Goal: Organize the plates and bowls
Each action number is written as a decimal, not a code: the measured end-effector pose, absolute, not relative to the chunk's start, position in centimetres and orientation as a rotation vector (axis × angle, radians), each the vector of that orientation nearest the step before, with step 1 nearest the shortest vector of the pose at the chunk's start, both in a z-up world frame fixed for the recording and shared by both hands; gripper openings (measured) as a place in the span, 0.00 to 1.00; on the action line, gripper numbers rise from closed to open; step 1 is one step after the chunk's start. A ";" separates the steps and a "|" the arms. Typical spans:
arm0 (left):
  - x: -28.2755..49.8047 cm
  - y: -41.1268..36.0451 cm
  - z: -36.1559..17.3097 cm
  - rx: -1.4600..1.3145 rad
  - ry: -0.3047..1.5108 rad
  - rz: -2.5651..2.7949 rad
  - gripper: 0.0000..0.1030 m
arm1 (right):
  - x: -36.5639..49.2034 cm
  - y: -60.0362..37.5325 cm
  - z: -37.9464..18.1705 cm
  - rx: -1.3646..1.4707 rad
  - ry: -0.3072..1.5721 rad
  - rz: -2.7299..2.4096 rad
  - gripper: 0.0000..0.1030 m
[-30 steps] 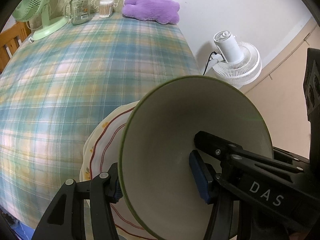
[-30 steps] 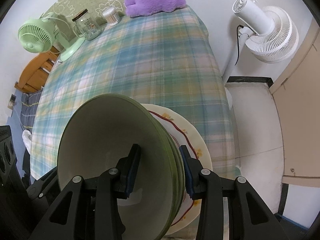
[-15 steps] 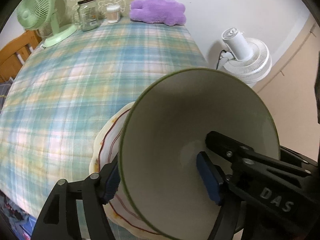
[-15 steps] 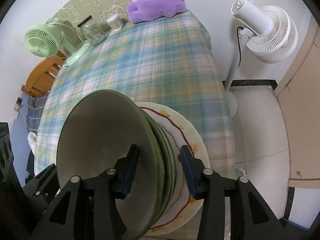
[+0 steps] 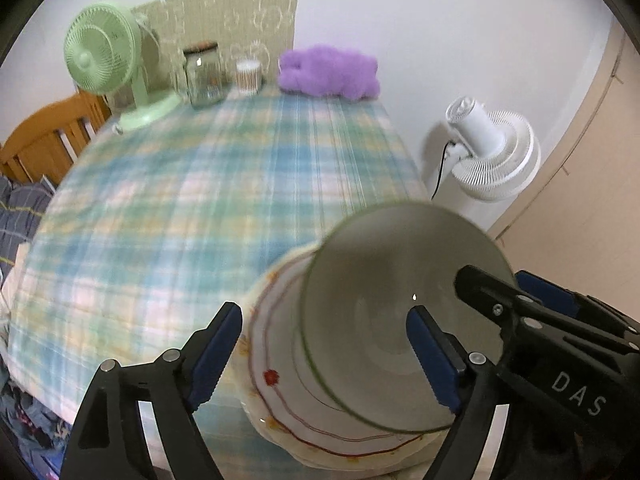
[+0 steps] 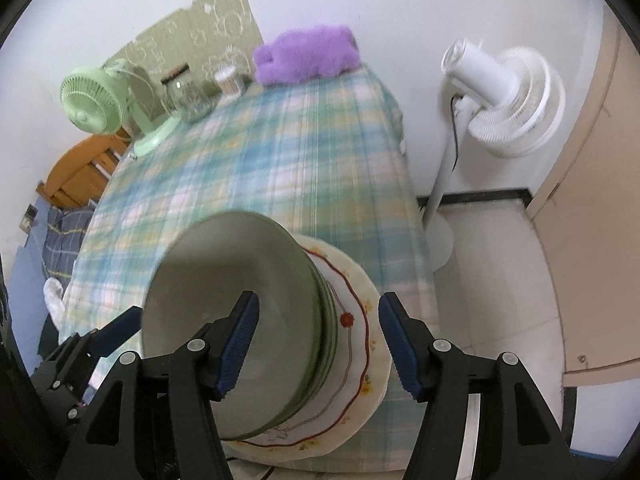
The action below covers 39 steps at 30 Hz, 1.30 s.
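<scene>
A stack of green-rimmed bowls [image 5: 396,312] [image 6: 240,304] sits on a cream plate with a red wavy line [image 5: 276,368] [image 6: 360,344] at the near right corner of the plaid-covered table [image 5: 208,208]. My left gripper [image 5: 326,354] is open, its fingers standing wide on either side of the stack, apart from it. My right gripper [image 6: 318,342] is open too, one finger over the top bowl's inside and the other outside above the plate's rim. Each gripper shows in the other's view. The picture is motion-blurred.
At the table's far end stand a green desk fan [image 5: 108,64], a glass jar [image 5: 204,76], a small cup of swabs [image 5: 249,75] and a purple plush [image 5: 328,72]. A white floor fan [image 6: 504,100] stands right of the table. A wooden chair [image 5: 44,140] is at the left.
Both grippers have opened and let go of the bowl stack, which now rests on the plate. Both have drawn back and up, so the table's far end shows more fully.
</scene>
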<state>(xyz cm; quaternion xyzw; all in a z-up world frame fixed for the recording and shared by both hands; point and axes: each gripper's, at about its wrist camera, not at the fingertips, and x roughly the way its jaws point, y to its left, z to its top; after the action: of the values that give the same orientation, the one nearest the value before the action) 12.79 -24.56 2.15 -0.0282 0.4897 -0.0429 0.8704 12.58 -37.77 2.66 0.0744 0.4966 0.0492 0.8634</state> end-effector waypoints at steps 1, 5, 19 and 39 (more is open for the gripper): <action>12.7 -24.1 2.6 -0.057 1.007 -0.092 0.85 | 12.4 -37.5 3.2 0.148 1.023 0.090 0.64; 11.9 -21.6 4.2 -0.029 0.935 -0.105 0.88 | 10.8 -35.4 5.3 0.124 0.932 0.024 0.65; 8.4 -6.9 5.6 0.042 0.810 -0.102 0.94 | 6.3 -22.2 6.4 0.094 0.820 -0.063 0.73; 2.8 1.7 1.8 0.030 0.724 -0.013 0.99 | 1.4 -12.9 2.4 0.028 0.700 -0.011 0.80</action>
<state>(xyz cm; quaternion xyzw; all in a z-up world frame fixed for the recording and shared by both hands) 2.83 1.73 1.83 0.0148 0.3542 -0.0063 0.9350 1.44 -12.87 2.35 0.0137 0.3429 -0.0052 0.9393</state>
